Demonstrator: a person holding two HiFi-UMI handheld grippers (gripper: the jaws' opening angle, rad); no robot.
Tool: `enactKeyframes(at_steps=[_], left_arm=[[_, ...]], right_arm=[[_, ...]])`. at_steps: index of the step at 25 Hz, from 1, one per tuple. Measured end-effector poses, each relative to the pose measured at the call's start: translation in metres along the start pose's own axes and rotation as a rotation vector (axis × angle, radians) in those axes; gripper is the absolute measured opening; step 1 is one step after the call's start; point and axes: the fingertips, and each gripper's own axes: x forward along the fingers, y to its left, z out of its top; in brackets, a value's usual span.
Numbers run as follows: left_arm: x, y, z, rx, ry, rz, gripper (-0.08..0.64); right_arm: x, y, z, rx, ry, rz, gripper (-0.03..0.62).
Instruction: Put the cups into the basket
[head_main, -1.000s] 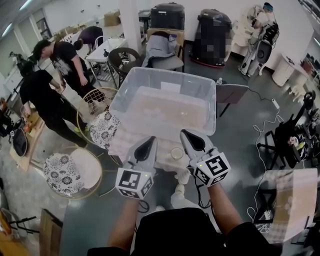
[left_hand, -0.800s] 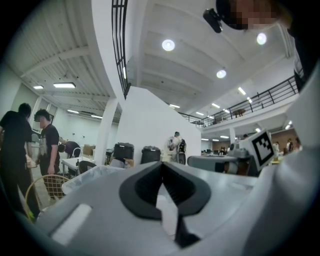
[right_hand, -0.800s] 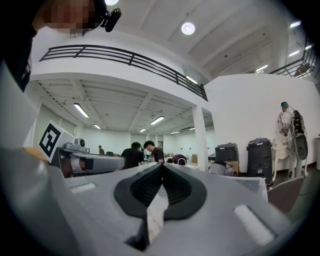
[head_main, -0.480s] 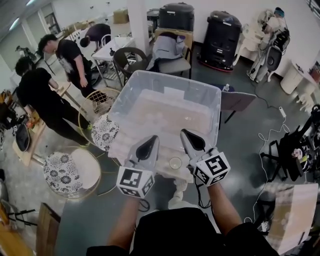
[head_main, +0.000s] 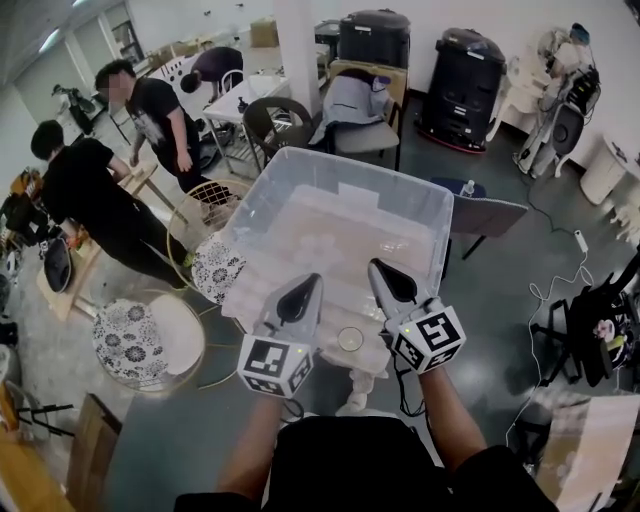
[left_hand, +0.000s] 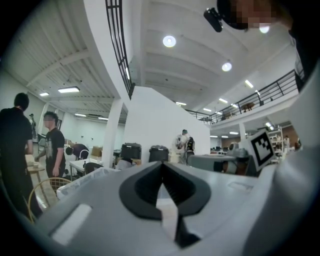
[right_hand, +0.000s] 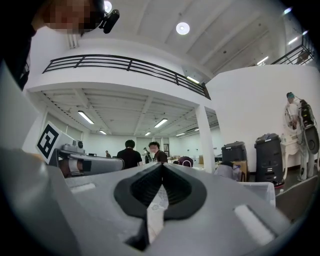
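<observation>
A big clear plastic basket (head_main: 262, 190) hangs in the air in front of me in the head view. My left gripper (head_main: 300, 290) and right gripper (head_main: 385, 275) are each shut on its near edge, side by side and pointing level. A thin pale strip of that plastic shows pinched between the closed jaws in the left gripper view (left_hand: 161, 167) and in the right gripper view (right_hand: 161, 167). One small clear cup (head_main: 349, 338) shows low between the two grippers, seen through the plastic. Whether more cups lie in the basket I cannot tell.
Two round wicker stools with flowered cushions (head_main: 135, 335) stand on the floor at the left, near two people in black (head_main: 95, 205). A grey chair (head_main: 485, 215) stands at the right. Black bins (head_main: 468, 75) and a pillar (head_main: 298, 50) stand farther ahead.
The room has slid through the head view: the stools, people and chairs have shifted. Both grippers and the basket keep the same places relative to each other.
</observation>
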Motion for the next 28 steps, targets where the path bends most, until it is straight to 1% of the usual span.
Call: enactKeyframes(at_steps=[3,6,13,17,21,26,28], left_arm=[[0.004,-0.001,-0.001,0.000,0.003,0.014,0.005],[0.008,-0.001,-0.005,-0.003,0.012,0.021,0.005],[0.020,0.007,-0.003,-0.002,0.021,0.002,0.005],[0.026,0.015,-0.004,-0.008,0.022,-0.025,0.005],[0.031,0.026,-0.004,-0.010,0.028,-0.071,0.005],[0.035,0.043,-0.009,-0.019,0.043,-0.122,0.005],[0.039,0.048,-0.012,-0.028,0.053,-0.146,0.005]], right_arm=[[0.001,-0.005,-0.002,0.000,0.002,0.010,0.002],[0.001,-0.013,-0.003,0.010,-0.004,0.001,0.002],[0.007,-0.022,-0.005,0.024,-0.002,-0.021,0.002],[0.012,-0.024,-0.006,0.019,0.005,-0.053,0.002],[0.021,-0.022,-0.009,0.021,0.011,-0.090,0.002],[0.031,-0.023,-0.019,0.016,0.015,-0.181,0.002],[0.032,-0.022,-0.026,0.017,0.026,-0.204,0.002]])
